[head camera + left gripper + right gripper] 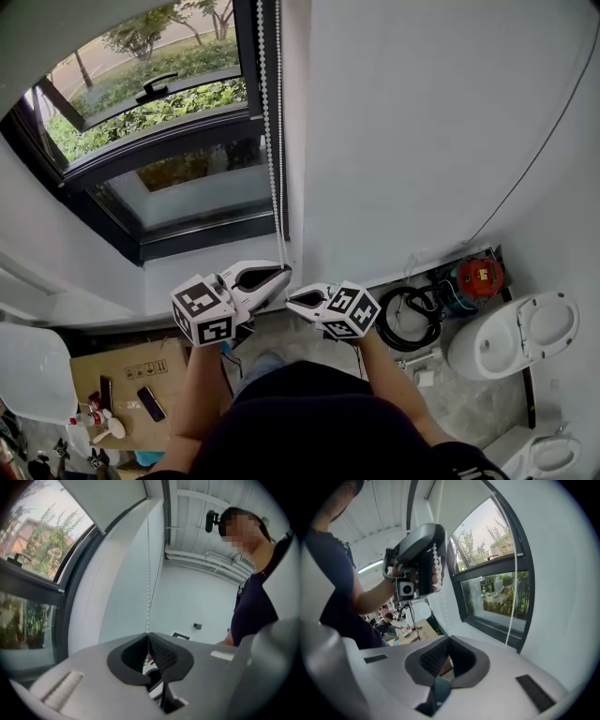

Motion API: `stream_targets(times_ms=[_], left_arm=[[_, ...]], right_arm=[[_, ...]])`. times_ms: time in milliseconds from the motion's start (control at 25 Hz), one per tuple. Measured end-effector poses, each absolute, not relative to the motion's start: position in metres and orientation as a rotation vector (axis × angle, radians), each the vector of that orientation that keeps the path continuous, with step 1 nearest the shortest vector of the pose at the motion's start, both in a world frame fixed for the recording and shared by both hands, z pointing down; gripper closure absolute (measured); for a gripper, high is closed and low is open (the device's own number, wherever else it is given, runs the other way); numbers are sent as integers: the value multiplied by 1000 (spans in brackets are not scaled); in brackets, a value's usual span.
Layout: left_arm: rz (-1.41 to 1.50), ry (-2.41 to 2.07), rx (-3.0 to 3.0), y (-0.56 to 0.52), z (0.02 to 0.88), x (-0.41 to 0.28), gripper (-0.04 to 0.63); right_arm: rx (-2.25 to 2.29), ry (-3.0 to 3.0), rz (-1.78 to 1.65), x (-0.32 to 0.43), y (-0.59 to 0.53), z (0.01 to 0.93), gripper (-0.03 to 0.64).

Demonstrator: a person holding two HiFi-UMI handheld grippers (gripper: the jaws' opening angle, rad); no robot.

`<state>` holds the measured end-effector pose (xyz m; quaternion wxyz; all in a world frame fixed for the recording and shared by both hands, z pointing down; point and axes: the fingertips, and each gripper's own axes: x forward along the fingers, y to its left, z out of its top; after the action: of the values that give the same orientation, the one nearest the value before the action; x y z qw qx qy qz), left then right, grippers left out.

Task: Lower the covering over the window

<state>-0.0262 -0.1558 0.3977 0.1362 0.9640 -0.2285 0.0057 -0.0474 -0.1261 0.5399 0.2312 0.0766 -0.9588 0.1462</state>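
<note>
Left gripper: fingers together, clamped on the bead chain, which drops straight from 12 o'clock into the meeting point of the pads; a few beads show below the pinch inside the dark jaw hollow. Right gripper: fingers together, nothing between them, only floor and a brown surface visible through the hollow. In the head view the two jaw tips sit just beside each other, the right one at about 4 o'clock of the left, not on the chain. The marker cubes face the camera, with the person's forearms running back toward 6 o'clock. The chain rises from the left tips toward 12 o'clock as two close strands along the right edge of the dark window frame. The right gripper view shows a strand hanging in front of the glass at 2 o'clock and the left gripper at 11 o'clock with beads along its jaw. The window lies at 10 to 11 o'clock of the grippers; its glass shows trees and hedge, and the upper sash has a black handle. The covering itself cannot be identified with certainty in any view. White wall at 1 o'clock. On the floor: black hose coil and toilet at 3 o'clock, cardboard box at 8 o'clock.
</note>
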Motion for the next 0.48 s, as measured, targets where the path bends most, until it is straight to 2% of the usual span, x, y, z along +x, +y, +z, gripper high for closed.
stream_targets(times_ms=[120, 480], left_arm=[[-126, -636, 2721, -154, 401, -28, 578], [-96, -639, 2650, -152, 441, -35, 580]], right_arm=[[196, -2652, 451, -51, -121, 543, 604], [183, -2550, 478, -46, -116, 579, 604]])
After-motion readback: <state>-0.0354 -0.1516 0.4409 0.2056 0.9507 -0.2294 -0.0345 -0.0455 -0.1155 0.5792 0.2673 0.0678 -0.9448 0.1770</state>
